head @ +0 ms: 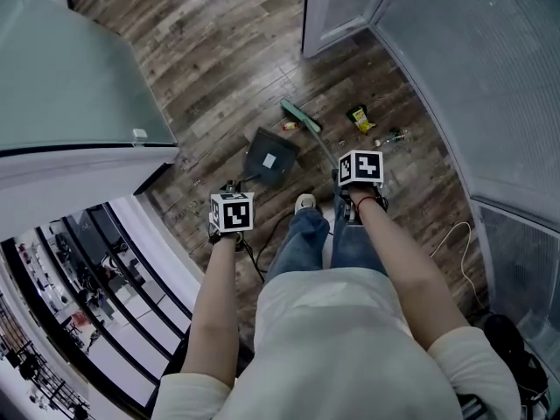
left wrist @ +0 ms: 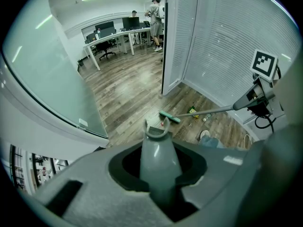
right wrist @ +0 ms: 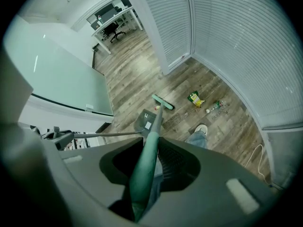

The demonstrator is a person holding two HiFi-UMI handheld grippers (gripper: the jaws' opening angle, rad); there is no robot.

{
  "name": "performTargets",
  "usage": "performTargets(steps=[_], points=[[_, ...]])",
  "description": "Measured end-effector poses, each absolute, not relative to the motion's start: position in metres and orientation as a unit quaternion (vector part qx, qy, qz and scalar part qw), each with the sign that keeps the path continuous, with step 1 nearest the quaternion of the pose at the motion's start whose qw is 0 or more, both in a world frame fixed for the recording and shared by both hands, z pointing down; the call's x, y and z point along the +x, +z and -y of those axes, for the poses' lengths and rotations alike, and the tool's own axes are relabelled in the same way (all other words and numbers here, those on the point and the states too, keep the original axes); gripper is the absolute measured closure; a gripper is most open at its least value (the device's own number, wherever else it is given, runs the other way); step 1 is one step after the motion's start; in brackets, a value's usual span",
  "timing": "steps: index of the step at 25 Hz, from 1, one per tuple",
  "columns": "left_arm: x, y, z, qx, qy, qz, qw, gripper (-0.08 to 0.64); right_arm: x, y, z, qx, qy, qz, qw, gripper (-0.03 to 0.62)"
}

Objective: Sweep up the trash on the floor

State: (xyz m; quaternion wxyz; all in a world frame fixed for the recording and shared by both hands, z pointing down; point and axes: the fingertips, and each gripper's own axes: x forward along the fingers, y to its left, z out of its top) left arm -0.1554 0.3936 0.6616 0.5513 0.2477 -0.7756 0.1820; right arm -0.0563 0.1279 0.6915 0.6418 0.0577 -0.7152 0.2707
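In the head view I see a wrapper (head: 360, 118) and a bottle (head: 394, 136) on the floor (head: 219, 51) just right of the broom head (head: 300, 115), with the dustpan (head: 271, 157) near; in the left gripper view my left gripper (left wrist: 158, 171) has its fingers (left wrist: 222, 174) pinching the dustpan handle (left wrist: 158, 150), and in the right gripper view my right gripper (right wrist: 147, 174) clamps the green broom handle (right wrist: 150, 148).

broom (head: 300, 115) x1 | dustpan (head: 269, 157) x1 | wrapper (head: 360, 118) x1 | btl (head: 394, 136) x1

The floor (head: 219, 51) is grey-brown wood-grain plank with a dull sheen. The dustpan (head: 269, 157) looks like dark matt plastic, the broom (right wrist: 151, 143) smooth green plastic. A crinkled wrapper (head: 360, 118) shines glossy; the partition (head: 61, 68) is frosted glass.
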Motion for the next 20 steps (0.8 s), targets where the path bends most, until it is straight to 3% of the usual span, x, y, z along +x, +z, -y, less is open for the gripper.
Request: performTargets(steps=[20], points=[[-0.154, 0.663, -0.394, 0.25, 0.182, 0.776, 0.55, 0.468, -0.044, 0.695, -0.156, 0.011, 0.263, 0.698, 0.666, 0.483]])
